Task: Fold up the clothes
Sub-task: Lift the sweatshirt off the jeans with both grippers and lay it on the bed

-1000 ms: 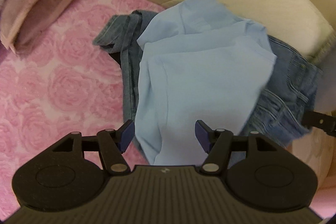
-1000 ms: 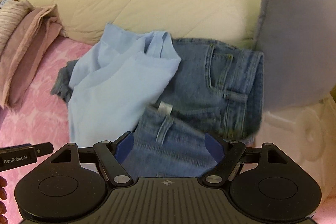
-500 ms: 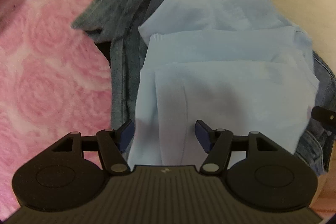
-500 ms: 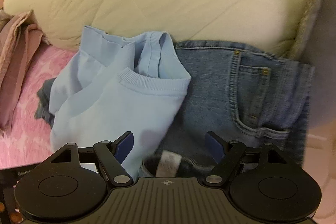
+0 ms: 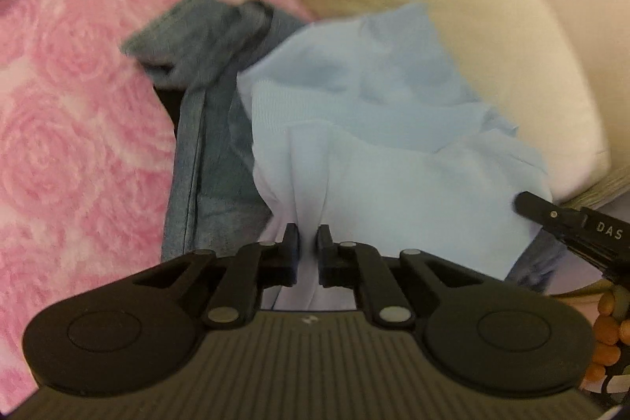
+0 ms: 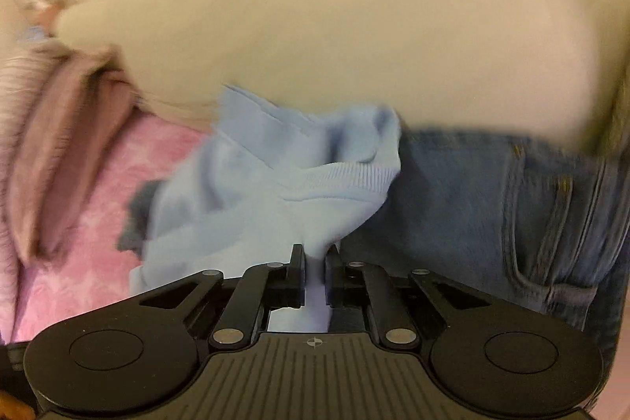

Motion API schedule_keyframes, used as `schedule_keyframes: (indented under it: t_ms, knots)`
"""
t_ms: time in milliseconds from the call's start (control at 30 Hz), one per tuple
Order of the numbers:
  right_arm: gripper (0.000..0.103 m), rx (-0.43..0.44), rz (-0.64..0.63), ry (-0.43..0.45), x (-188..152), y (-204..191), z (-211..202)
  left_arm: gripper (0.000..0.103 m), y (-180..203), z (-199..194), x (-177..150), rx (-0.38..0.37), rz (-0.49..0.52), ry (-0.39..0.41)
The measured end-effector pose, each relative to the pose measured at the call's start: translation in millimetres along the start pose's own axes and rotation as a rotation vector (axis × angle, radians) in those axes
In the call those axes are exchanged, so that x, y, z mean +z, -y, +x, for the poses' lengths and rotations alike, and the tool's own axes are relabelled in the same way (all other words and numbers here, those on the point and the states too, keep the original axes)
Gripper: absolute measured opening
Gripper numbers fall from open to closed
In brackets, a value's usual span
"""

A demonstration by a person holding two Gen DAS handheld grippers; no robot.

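Both grippers have just been closing, w/ cloth between the jaws of each. Left gripper point(image 5: 307, 237) is clamped on a pinch of the light blue shirt point(image 5: 393, 164) at its near edge; fabric bunches into creases running up from the jaws. Right gripper point(image 6: 315, 256) is likewise clamped on the shirt point(image 6: 275, 191), a fold of it pulled down between the pads, right beside the ribbed hem.

Shirt lies crumpled on top of the jeans point(image 6: 492, 207), on the pink rose-pattern bedspread point(image 5: 78, 105). In left view a jeans leg point(image 5: 208, 128) sticks out to the left from under the shirt; in right view the waist & pocket part sits to the right of the shirt. Cream pillow point(image 6: 334, 46) lies behind the clothes, touching their far edge. Folded pinkish-brown cloth point(image 6: 67, 144) is at far left of right view, apart from the shirt. Tip of the right gripper shows at right edge of left view, at the shirt's edge. Right view is motion-blurred
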State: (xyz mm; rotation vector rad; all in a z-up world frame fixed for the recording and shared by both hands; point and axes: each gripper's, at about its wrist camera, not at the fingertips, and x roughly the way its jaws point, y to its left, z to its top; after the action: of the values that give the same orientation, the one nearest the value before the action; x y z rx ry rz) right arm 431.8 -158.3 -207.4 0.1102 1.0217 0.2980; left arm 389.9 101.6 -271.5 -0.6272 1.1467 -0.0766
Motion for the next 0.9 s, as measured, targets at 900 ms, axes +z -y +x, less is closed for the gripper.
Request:
schedule_keyframes:
  t_ms: [900]
  knots:
    - [0.006, 0.938, -0.587, 0.345, -178, -363, -322, 0.001, -89, -559, -306, 0.269, -0.209, 1.055]
